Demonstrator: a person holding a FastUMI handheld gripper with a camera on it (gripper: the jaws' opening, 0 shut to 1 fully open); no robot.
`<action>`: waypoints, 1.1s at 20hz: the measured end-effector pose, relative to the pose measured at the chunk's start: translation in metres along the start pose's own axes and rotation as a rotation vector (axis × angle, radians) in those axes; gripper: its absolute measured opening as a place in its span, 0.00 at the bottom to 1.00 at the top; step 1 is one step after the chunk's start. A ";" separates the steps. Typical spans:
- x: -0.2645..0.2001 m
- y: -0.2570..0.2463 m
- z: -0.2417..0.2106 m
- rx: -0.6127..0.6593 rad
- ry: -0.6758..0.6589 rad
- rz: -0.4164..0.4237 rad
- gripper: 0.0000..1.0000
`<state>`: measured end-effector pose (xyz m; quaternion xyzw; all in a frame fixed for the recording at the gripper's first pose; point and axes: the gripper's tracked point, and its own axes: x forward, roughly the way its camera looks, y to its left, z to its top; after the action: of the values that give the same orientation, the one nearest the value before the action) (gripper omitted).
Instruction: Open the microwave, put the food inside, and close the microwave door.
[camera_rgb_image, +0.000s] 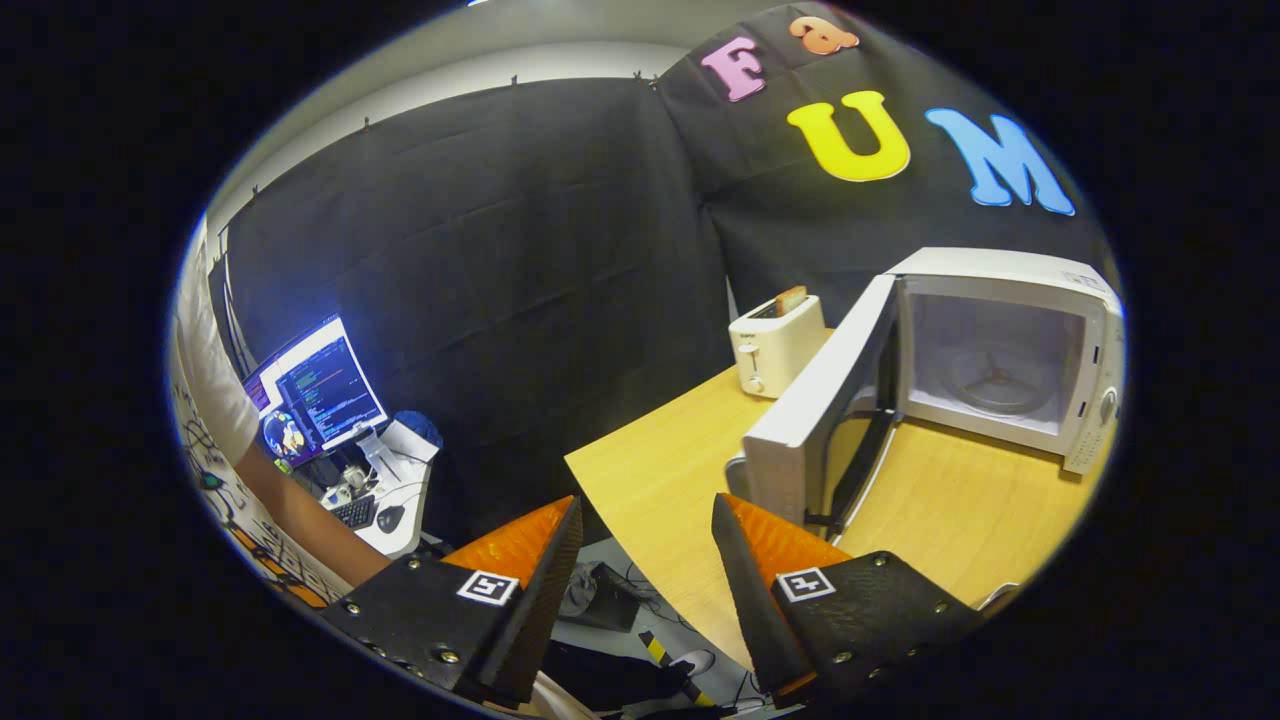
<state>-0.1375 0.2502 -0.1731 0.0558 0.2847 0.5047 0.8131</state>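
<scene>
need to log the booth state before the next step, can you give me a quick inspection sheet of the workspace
surface: wooden table, bare in front of the microwave.
job's things: microwave on the table, door swung wide open, cavity holding just its glass turntable; food to load not identified.
clutter: white toaster with a slice of bread in its slot, behind the open door.
grippers: hand-held gripper open, fingers apart and holding nothing, near the table's edge short of the door.
cables: loose cables on the floor below the table edge.
surroundings: black cloth wall; side desk with lit monitor, keyboard and mouse; a person's arm.
</scene>
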 end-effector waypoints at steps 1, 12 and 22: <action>-0.012 -0.010 0.006 0.016 -0.015 -0.024 0.79; -0.127 -0.139 0.020 0.125 -0.079 -0.378 0.79; -0.180 -0.230 -0.060 0.194 0.034 -0.676 0.79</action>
<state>-0.0462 -0.0265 -0.2363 0.0271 0.3470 0.1787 0.9203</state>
